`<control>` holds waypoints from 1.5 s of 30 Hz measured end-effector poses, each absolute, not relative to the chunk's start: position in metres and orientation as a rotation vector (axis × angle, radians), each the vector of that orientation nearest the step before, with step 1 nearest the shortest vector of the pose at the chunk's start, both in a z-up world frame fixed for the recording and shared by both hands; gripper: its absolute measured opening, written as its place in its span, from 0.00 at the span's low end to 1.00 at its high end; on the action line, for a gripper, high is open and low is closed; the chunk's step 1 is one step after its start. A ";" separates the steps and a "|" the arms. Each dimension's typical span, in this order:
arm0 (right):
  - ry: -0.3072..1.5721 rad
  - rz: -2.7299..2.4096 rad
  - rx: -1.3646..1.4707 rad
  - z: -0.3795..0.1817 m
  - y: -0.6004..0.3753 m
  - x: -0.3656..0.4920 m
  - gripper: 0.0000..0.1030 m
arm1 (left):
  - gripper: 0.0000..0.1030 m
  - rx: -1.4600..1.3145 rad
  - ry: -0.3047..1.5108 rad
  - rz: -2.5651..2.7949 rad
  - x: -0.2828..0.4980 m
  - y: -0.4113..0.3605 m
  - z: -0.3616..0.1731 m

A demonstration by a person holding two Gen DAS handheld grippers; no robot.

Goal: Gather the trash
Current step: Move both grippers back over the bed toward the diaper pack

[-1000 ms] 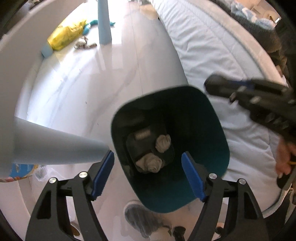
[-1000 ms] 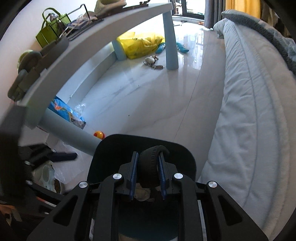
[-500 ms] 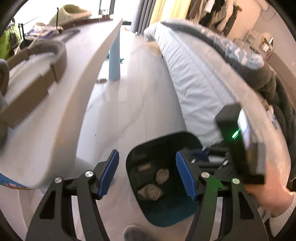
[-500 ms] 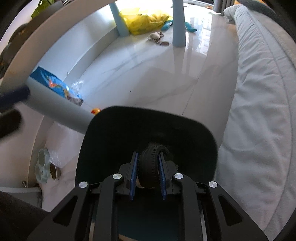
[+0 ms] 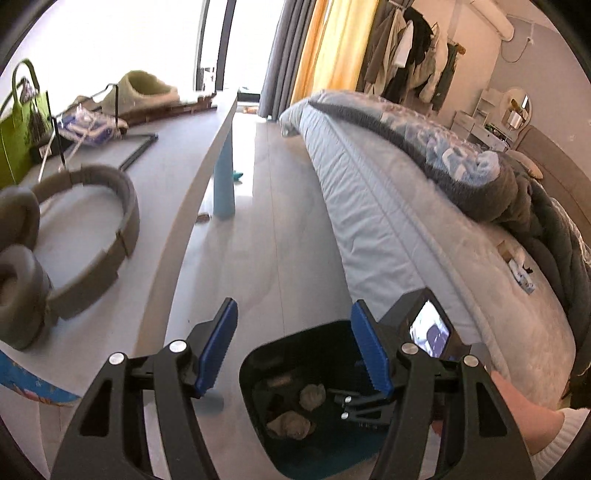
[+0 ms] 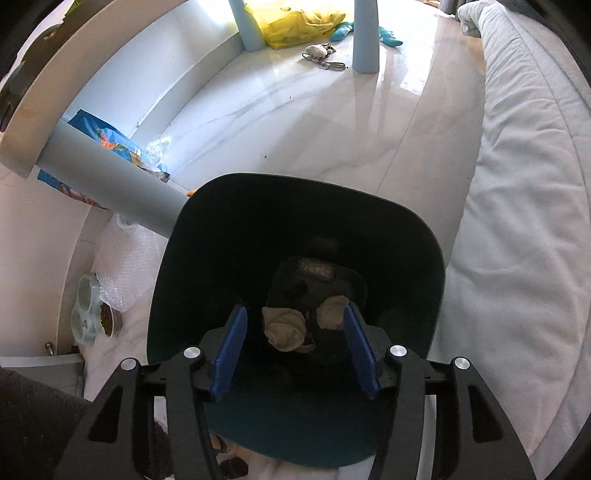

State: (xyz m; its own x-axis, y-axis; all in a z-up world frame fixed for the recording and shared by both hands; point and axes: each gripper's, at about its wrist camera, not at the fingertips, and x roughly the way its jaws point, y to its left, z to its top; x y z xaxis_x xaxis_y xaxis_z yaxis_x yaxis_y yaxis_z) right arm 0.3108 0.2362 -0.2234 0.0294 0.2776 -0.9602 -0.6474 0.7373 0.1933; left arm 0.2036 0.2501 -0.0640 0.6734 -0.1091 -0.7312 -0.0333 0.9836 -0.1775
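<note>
A dark teal trash bin [image 6: 413, 236] stands on the floor between the desk and the bed. It shows in the left wrist view [image 5: 258, 354] too. Crumpled tissue balls [image 6: 284, 326] and dark trash lie at its bottom. My right gripper [image 6: 295, 350] is open and empty, directly above the bin's mouth. My left gripper [image 5: 293, 350] is open and empty, raised above the bin at desk height. The right gripper's body [image 5: 417, 332] shows in the left wrist view over the bin's right side.
A white desk [image 5: 173, 177] at left holds grey headphones [image 5: 74, 229], a green bag [image 5: 14, 136] and clutter. The bed [image 5: 406, 221] runs along the right. On the floor: a yellow bag [image 6: 295, 22], a blue packet [image 6: 110, 140], a pet bowl [image 6: 92, 310], bubble wrap [image 6: 125, 266].
My right gripper has opened and the dark round item it held has dropped into the bin. My left gripper has risen from under the desk to above desk height.
</note>
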 end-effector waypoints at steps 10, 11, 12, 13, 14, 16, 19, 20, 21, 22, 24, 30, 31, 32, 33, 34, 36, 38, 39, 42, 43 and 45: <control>1.286 0.760 -0.279 -0.182 0.214 0.310 0.58 | 0.66 -0.137 0.703 -0.052 0.203 0.222 -0.024; 1.277 0.763 -0.273 -0.178 0.211 0.310 0.58 | 0.66 -0.139 0.690 -0.052 0.203 0.219 -0.021; 1.262 0.768 -0.267 -0.171 0.207 0.310 0.59 | 0.66 -0.139 0.680 -0.052 0.204 0.216 -0.019; 1.253 0.769 -0.265 -0.168 0.206 0.309 0.60 | 0.66 -0.136 0.664 -0.048 0.204 0.213 -0.015; 1.244 0.770 -0.262 -0.164 0.202 0.310 0.65 | 0.66 -0.131 0.651 -0.045 0.205 0.210 -0.012; 1.217 0.774 -0.248 -0.154 0.193 0.311 0.67 | 0.67 -0.131 0.631 -0.042 0.206 0.206 -0.007; 1.168 0.779 -0.225 -0.138 0.180 0.313 0.67 | 0.70 -0.146 0.613 -0.036 0.209 0.200 -0.003; 1.151 0.777 -0.220 -0.134 0.176 0.314 0.67 | 0.70 -0.150 0.607 -0.035 0.210 0.198 -0.001; 1.128 0.773 -0.214 -0.127 0.170 0.315 0.68 | 0.70 -0.151 0.604 -0.035 0.210 0.196 0.000; 1.112 0.768 -0.210 -0.123 0.165 0.315 0.68 | 0.71 -0.151 0.599 -0.036 0.212 0.193 0.001; 1.078 0.759 -0.206 -0.115 0.155 0.316 0.68 | 0.73 -0.144 0.589 -0.035 0.213 0.188 0.003; 0.991 0.702 -0.182 -0.096 0.124 0.320 0.68 | 0.78 -0.143 0.562 -0.051 0.218 0.169 0.008; 0.980 0.689 -0.179 -0.093 0.118 0.321 0.68 | 0.79 -0.144 0.557 -0.053 0.218 0.166 0.009; 0.968 0.677 -0.179 -0.089 0.113 0.321 0.68 | 0.80 -0.143 0.549 -0.055 0.219 0.162 0.010; 0.956 0.669 -0.180 -0.087 0.110 0.320 0.68 | 0.81 -0.143 0.547 -0.057 0.220 0.159 0.010; 0.939 0.657 -0.186 -0.083 0.106 0.319 0.68 | 0.81 -0.142 0.543 -0.063 0.221 0.154 0.011; 0.909 0.637 -0.195 -0.078 0.096 0.319 0.70 | 0.82 -0.138 0.538 -0.071 0.223 0.147 0.011; 0.887 0.617 -0.200 -0.073 0.085 0.318 0.71 | 0.83 -0.131 0.536 -0.083 0.225 0.137 0.011; 0.879 0.608 -0.200 -0.071 0.078 0.318 0.71 | 0.84 -0.128 0.536 -0.088 0.226 0.133 0.010; 0.865 0.580 -0.188 -0.068 0.059 0.320 0.71 | 0.85 -0.119 0.537 -0.106 0.231 0.119 0.010; 0.861 0.574 -0.184 -0.067 0.053 0.320 0.71 | 0.86 -0.115 0.537 -0.114 0.232 0.112 0.010; 0.849 0.553 -0.177 -0.064 0.041 0.322 0.71 | 0.87 -0.114 0.535 -0.124 0.233 0.105 0.010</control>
State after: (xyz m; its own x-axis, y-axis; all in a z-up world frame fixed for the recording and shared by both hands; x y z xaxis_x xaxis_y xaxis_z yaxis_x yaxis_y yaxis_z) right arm 0.3217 0.0406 -0.0643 0.5303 0.3917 -0.7519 -0.5292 0.8458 0.0673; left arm 0.2335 0.1048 0.0096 0.8530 -0.1475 -0.5006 0.0883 0.9862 -0.1401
